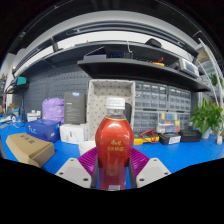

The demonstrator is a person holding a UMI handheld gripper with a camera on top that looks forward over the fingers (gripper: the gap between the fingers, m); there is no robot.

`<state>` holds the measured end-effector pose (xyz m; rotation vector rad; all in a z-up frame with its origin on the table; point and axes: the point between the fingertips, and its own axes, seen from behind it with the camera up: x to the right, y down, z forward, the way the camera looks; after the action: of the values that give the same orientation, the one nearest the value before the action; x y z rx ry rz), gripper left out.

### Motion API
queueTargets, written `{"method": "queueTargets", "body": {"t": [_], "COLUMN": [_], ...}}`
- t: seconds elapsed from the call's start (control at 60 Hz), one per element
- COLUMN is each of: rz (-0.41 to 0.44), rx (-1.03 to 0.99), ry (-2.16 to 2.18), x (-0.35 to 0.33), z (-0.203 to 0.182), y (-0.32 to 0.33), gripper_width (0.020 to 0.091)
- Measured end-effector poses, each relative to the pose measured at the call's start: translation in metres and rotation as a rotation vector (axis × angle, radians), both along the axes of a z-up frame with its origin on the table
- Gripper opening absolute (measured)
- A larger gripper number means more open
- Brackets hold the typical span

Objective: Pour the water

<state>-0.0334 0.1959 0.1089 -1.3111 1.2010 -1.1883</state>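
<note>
I am looking along the fingers (112, 172), and they are closing in on a bottle (113, 146) from both sides: the pads (90, 157) are sitting against its red body left and right, so I am reading this as a firm grasp on the bottle rather than a loose straddle. The bottle is standing upright between the fingers, white cap (115, 103) on top, a red label with pale lettering facing me. I cannot tell whether its base is resting on the surface or lifted clear, because the fingers are hiding it.

As I judge it, I am working the carrying step: the bottle is secured, and the pouring itself is not yet done. The next move is calling for a cup or other vessel to tip into, and I am not seeing one ahead of the fingers, so I would be searching for it first. The cap also appears to be on, which would be blocking any pour.

Beyond the fingers, the blue surface (170, 155) is carrying a cardboard box (29, 148) off to the left, with a blue box (44, 129) and a white box (72, 133) behind it. Further back, a white pegboard (104, 100) is standing behind the bottle, grey drawer cabinets (160, 100) are lining the wall, a plant (209, 118) is sitting far right, and shelves (120, 62) are running overhead.
</note>
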Motion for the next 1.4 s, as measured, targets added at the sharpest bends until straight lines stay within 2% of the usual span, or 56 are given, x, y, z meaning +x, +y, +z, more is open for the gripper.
{"method": "queueTargets", "body": {"t": [0.133,0.167,0.2,0.233,0.517,0.667,0.95,1.2,1.4], "rz": [0.001,-0.002,-0.002,0.004,0.051,0.053,0.013,0.050,0.044], "rx": [0.009,0.009,0.002,-0.012,-0.148,-0.490,-1.315,-1.794,-2.122], "ry": [0.010,0.012,0.013,0.013,0.050,0.049,0.057,0.030,-0.015], "x": [0.001,0.002,0.002,0.002,0.002,0.010,0.072,0.099,0.110], "z": [-0.001,-0.001,-0.001,-0.001,-0.001,0.012,0.046,0.056,0.053], "y": [0.001,0.000,0.002,0.004,0.008,-0.021,-0.074,-0.066,-0.048], "gripper_width": [0.0354,0.0301,0.0299,0.0252,0.0248,0.0248,0.0246,0.0246,0.0245]}}
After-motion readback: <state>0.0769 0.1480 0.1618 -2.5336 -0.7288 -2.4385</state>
